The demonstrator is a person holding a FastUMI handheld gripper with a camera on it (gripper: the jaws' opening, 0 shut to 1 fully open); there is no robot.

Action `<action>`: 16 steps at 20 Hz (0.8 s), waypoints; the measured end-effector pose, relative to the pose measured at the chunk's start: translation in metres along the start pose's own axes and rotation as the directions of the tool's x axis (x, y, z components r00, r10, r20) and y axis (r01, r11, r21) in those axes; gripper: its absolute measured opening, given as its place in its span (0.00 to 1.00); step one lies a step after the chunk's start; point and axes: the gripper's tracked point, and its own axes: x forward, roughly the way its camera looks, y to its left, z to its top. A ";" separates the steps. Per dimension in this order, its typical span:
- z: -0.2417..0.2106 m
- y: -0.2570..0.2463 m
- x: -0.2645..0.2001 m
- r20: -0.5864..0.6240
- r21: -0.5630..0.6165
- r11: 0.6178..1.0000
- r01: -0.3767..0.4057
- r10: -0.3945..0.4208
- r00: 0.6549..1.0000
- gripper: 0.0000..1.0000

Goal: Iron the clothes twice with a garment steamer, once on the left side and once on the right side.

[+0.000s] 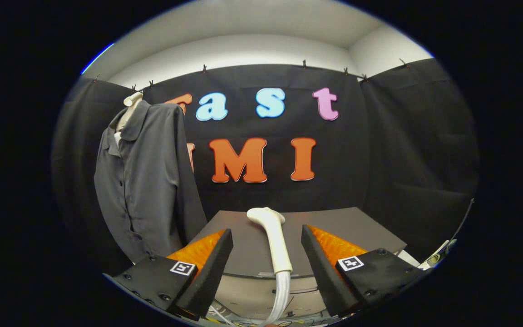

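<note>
Lying on the grey table [357, 227], the steamer handle [276, 243] runs lengthwise between the fingers of the wide-open, empty gripper [267, 247], head pointing away; the grey shirt [145, 181] hangs ahead-left.

Wedge-shaped claw [267, 236] fingers, square markers, screws

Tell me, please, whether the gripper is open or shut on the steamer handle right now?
Open. The gripper has its fingers spread wide, with the steamer handle lying on the table between them, touching neither.
</note>
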 end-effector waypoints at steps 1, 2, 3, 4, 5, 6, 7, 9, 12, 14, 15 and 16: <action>-0.007 -0.002 0.023 -0.050 0.015 0.999 -0.032 0.033 0.998 0.98; -0.012 -0.005 0.047 -0.083 0.020 0.998 -0.054 0.056 0.995 0.98; -0.018 -0.012 0.072 -0.119 0.012 0.998 -0.056 0.057 0.991 0.98; -0.028 -0.024 0.094 -0.162 0.000 0.999 -0.053 0.053 0.985 0.98; -0.037 -0.030 0.111 -0.206 -0.005 0.998 -0.058 0.056 0.977 0.98; -0.046 -0.034 0.127 -0.246 0.001 0.998 -0.070 0.068 0.967 0.98; -0.053 -0.033 0.140 -0.281 0.008 0.996 -0.088 0.087 0.956 0.98; -0.062 -0.035 0.153 -0.319 0.000 0.994 -0.108 0.103 0.942 0.93; -0.076 -0.030 0.164 -0.359 -0.012 0.988 -0.154 0.140 0.923 0.75; -0.088 -0.029 0.169 -0.389 0.007 0.983 -0.185 0.173 0.905 0.69; -0.096 -0.025 0.169 -0.422 0.023 0.979 -0.201 0.192 0.886 0.66; -0.089 -0.023 0.168 -0.395 0.035 0.977 -0.208 0.205 0.895 0.64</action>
